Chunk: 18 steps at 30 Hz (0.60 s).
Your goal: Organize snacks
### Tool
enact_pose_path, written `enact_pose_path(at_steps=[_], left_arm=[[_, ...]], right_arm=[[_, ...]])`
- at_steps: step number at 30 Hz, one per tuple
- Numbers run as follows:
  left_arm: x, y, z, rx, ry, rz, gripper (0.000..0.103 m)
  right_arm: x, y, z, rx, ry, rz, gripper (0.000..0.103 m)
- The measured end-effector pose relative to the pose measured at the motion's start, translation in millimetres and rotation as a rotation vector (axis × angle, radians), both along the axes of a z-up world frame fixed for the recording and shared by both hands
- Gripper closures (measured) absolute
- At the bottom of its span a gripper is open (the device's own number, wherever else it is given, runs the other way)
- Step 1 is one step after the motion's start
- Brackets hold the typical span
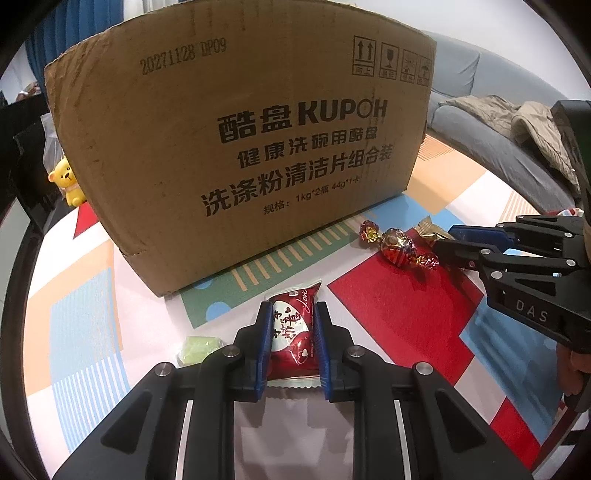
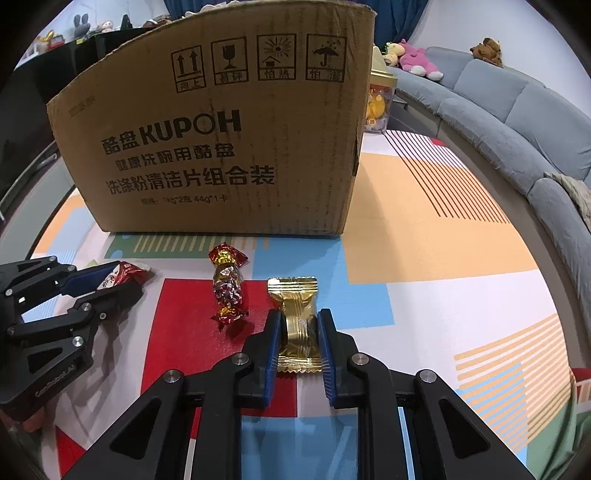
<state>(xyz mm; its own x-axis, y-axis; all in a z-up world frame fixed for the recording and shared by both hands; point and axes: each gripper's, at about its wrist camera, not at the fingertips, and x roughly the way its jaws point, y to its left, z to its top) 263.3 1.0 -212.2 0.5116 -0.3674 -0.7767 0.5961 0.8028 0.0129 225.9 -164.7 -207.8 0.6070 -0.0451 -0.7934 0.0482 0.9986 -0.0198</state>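
Patterned tabletop, sofa far right | left gripper [image 1: 291, 332] clamps red snack packet [image 1: 293, 328] near cardboard box [image 1: 240, 147] | right gripper [image 2: 299, 332] clamps gold packet [image 2: 295, 314], pads probably seated | lift both straight, clear box rim, avoid twist-wrapped candy [image 2: 227, 286] between.

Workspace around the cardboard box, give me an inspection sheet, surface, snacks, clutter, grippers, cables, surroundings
Surface: table cover with coloured geometric patches, lying flat.
Job's things: cardboard box standing upright at the back; red snack packet; gold snack packet; foil-wrapped candy lying loose between the two; green sweet beside the left gripper.
Clutter: yellow bear figure at the box's left; jar with a gold lid behind its right corner.
Grippers: left gripper shut on the red snack packet; right gripper shut on the gold snack packet; both packets on the table.
Cables: nothing seen.
Surroundings: grey sofa with plush toys; blue curtain.
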Motion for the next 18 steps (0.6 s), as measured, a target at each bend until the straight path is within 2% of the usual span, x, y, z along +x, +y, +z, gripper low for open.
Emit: enact_pose_path(at_steps=[8, 18], left_arm=[[-3, -2, 4, 0.002, -0.004, 0.026, 0.081], [-21, 1, 21, 0.003, -0.031, 0.108, 0.081]], right_arm=[[-7, 8, 18, -0.025, -0.019, 0.009, 0.082], [-27, 18, 39, -0.041, -0.050, 0.035, 0.082]])
